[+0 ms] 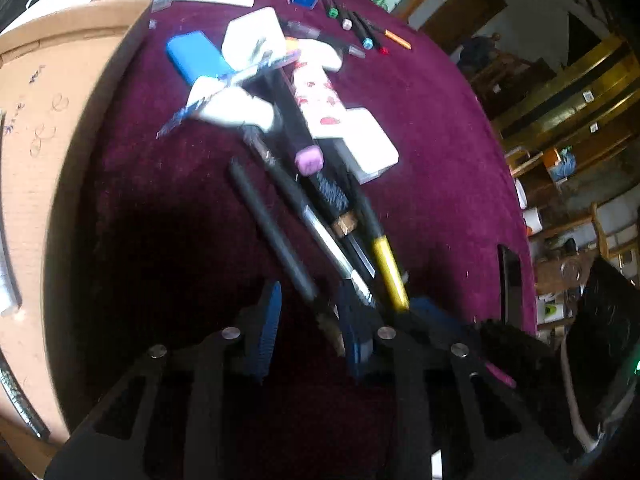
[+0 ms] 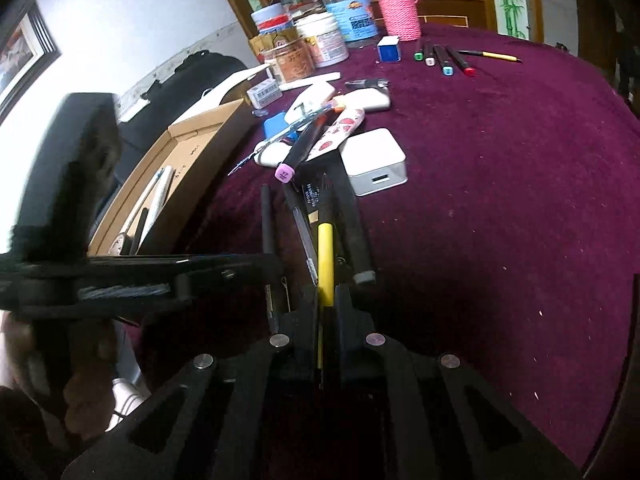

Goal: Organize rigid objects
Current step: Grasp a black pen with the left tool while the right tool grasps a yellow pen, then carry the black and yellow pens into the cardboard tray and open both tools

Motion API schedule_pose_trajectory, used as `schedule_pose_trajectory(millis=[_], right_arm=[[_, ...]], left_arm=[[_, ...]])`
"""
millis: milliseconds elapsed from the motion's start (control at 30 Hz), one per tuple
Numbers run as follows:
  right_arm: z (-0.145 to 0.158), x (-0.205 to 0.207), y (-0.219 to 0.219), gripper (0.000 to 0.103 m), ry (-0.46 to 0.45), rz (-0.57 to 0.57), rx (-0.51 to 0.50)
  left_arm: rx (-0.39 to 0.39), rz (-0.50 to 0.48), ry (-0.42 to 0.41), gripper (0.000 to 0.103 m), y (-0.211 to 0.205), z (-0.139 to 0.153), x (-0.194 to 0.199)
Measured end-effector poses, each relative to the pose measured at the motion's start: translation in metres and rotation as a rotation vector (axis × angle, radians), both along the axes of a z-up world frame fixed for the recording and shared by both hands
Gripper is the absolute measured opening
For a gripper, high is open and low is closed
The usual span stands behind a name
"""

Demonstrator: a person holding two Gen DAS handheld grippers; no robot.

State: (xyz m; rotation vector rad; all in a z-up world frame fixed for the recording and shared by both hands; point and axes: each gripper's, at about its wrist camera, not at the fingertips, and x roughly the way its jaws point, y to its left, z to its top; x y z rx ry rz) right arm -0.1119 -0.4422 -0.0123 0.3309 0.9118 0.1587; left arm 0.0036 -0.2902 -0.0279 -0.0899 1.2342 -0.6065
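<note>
A heap of pens and markers lies on the purple tablecloth. My right gripper is shut on the near end of a yellow pen, which also shows in the left wrist view as the yellow pen. My left gripper is open, and the lower end of a black pen runs between its fingers, close to the right finger. Further up the heap lie a purple-capped marker, a white power bank and a blue case.
An open cardboard box with a few pens in it stands to the left. A row of capped markers, a small blue box, a pink bottle and several jars sit at the far side.
</note>
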Motion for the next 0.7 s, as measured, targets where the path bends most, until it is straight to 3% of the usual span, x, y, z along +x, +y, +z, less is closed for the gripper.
schedule_pose_trajectory(millis=[33,67,167,300,467,633,700], right_arm=[[0.000,0.000,0.000,0.007,-0.001,-0.006,-0.002],[0.000,0.000,0.000,0.007,-0.002,-0.009,-0.007],[0.001,0.000,0.003,0.007,-0.006,-0.003,-0.023],[0.003,-0.003,0.006,0.007,-0.015,0.003,-0.036],[-0.001,0.001,0.010,0.007,0.006,-0.002,-0.050],[0.001,-0.002,0.014,0.007,0.017,-0.022,-0.074],[0.004,-0.005,0.014,0.007,0.008,-0.035,-0.071]], left_arm=[[0.013,0.000,-0.012,0.025,-0.004,0.000,0.001],[0.045,0.007,-0.028,0.015,-0.007,0.001,0.002],[0.103,-0.012,-0.044,0.014,-0.012,0.004,0.002],[0.088,-0.023,-0.028,0.007,0.003,0.008,-0.003],[0.111,-0.054,-0.037,0.008,-0.001,0.001,-0.008],[0.157,-0.084,-0.125,0.007,-0.010,0.003,-0.020],[0.124,-0.084,-0.106,0.007,-0.004,0.006,-0.020]])
